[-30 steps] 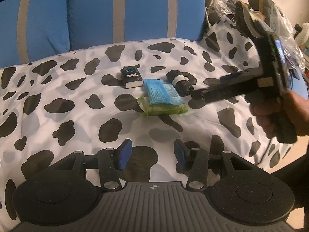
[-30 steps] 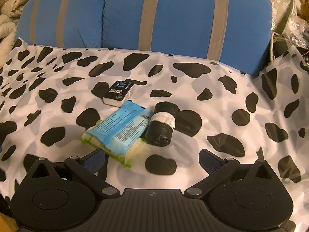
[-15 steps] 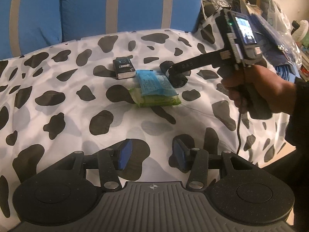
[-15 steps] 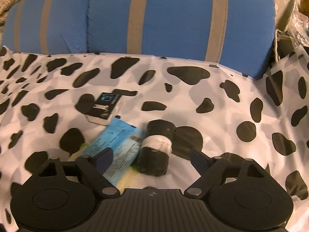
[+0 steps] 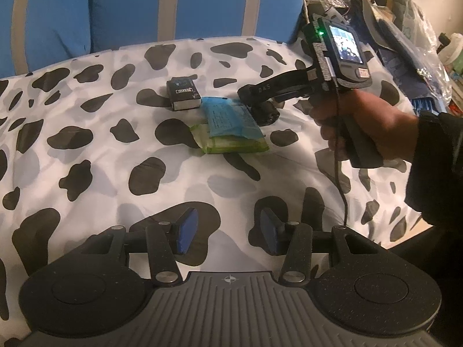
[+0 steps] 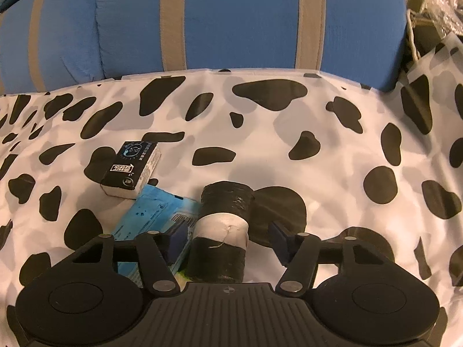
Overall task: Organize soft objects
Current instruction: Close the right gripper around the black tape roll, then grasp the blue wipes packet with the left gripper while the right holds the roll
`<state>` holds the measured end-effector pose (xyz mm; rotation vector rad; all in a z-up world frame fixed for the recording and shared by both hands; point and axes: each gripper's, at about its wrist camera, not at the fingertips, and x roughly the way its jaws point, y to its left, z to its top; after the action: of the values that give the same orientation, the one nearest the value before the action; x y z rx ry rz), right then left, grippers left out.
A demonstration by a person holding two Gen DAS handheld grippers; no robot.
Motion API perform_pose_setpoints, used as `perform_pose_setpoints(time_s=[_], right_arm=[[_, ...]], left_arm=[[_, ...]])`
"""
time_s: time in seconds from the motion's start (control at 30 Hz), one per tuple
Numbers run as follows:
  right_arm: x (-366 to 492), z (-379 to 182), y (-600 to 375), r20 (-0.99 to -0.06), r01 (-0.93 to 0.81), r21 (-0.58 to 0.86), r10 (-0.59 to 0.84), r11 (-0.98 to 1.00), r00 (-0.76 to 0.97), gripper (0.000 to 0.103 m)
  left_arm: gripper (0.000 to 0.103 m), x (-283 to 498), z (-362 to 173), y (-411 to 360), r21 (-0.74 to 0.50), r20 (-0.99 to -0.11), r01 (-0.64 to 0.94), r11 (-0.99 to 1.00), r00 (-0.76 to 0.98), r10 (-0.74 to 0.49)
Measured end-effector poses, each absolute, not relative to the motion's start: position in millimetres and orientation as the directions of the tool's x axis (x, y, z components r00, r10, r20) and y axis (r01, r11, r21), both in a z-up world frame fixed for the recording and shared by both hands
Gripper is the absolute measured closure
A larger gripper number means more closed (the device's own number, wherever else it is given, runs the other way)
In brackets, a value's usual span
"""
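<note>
A black roll with a white band (image 6: 222, 231) lies on the cow-print cloth, between the open fingers of my right gripper (image 6: 228, 240); the pads stand on either side, apart from it. In the left wrist view the right gripper (image 5: 260, 107) covers most of the roll (image 5: 267, 114). A blue packet (image 6: 150, 225) (image 5: 228, 115) lies on a green packet (image 5: 231, 144), left of the roll. A small black tissue pack (image 6: 133, 170) (image 5: 183, 94) sits behind them. My left gripper (image 5: 228, 232) is open and empty, low near the front.
The cow-print cloth (image 5: 86, 150) covers the surface. Blue cushions with grey stripes (image 6: 231, 20) stand behind it. Clutter of plastic bags and a dark bag (image 5: 405, 29) sits at the far right. The person's hand (image 5: 361, 130) holds the right gripper.
My right gripper has moved forward and down until its open fingers straddle the black roll, and they have narrowed. My left gripper has hardly moved.
</note>
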<state>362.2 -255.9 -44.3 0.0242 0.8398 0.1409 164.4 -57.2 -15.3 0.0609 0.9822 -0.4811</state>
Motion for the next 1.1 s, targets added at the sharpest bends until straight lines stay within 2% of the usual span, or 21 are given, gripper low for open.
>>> perform_pose_setpoints(time_s=[0.2,0.53,1.1], right_arm=[[364.6,-49.7,-252.2,-0.755,-0.139,0.092,0.160,0.986,0.635,0.057],[360.1,-42.3,-254.2,-0.749,-0.140,0.061,0.138,0.988,0.648,0.059],[320.0,-3.7,-264.0,-0.697,-0.204,0.053,0.183,0.978,0.693,0.059]], left_arm=[[0.056,164.5,-16.4,-59.3,-0.162,-0.814,0.421,0.892,0.455,-0.362],[0.056,165.2,-20.7,-62.3,-0.154,-0.820,0.428,0.890,0.447,-0.357],[0.056,164.7,-23.7,-76.2,-0.102,-0.797,0.457,0.883,0.494,-0.348]])
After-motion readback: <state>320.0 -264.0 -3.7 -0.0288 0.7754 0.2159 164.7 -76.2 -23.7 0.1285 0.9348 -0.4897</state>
